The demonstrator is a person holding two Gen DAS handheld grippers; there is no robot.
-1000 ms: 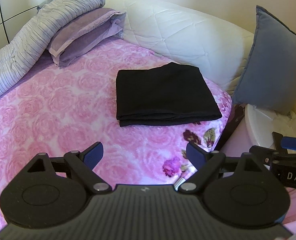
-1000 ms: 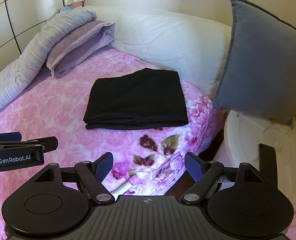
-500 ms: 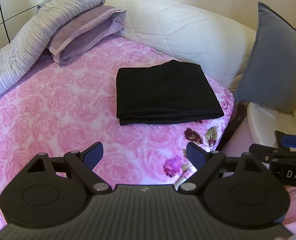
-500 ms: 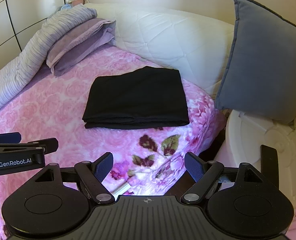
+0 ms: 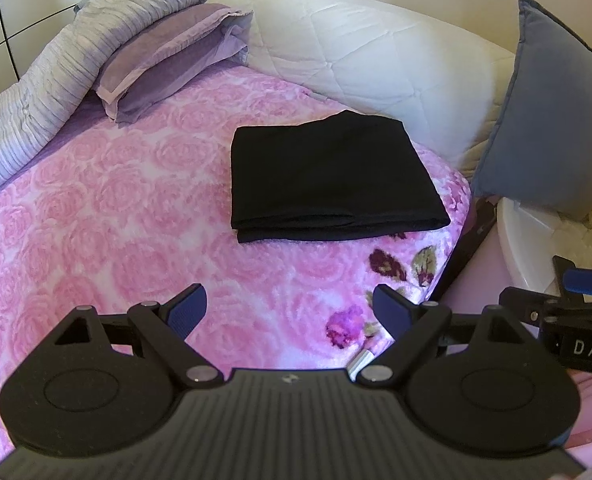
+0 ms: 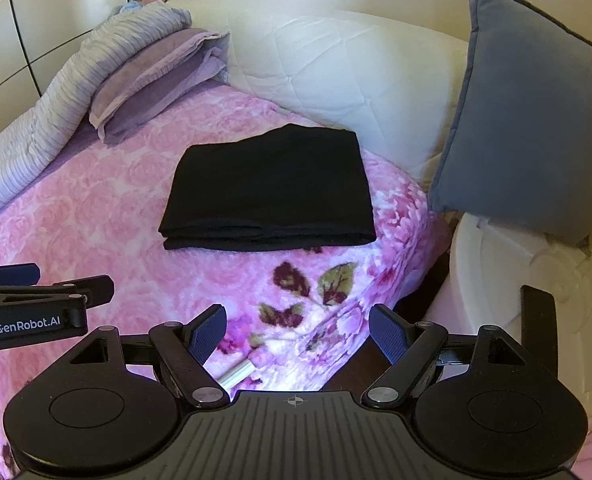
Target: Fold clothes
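Black folded garment lies at 12 o'clock on pink blanket; blue cushion at 2, purple pillow at 10; left gripper and right gripper both spread wide, empty

Pink rose-print blanket covers the bed, with some darker flowers and leaves printed near its corner. A purple pillow sits at the far side, leaning on a rolled-up striped grey-lilac duvet. A white quilted headboard runs along the back. A blue-grey cushion stands propped above a round white plastic tub just beside the bed.
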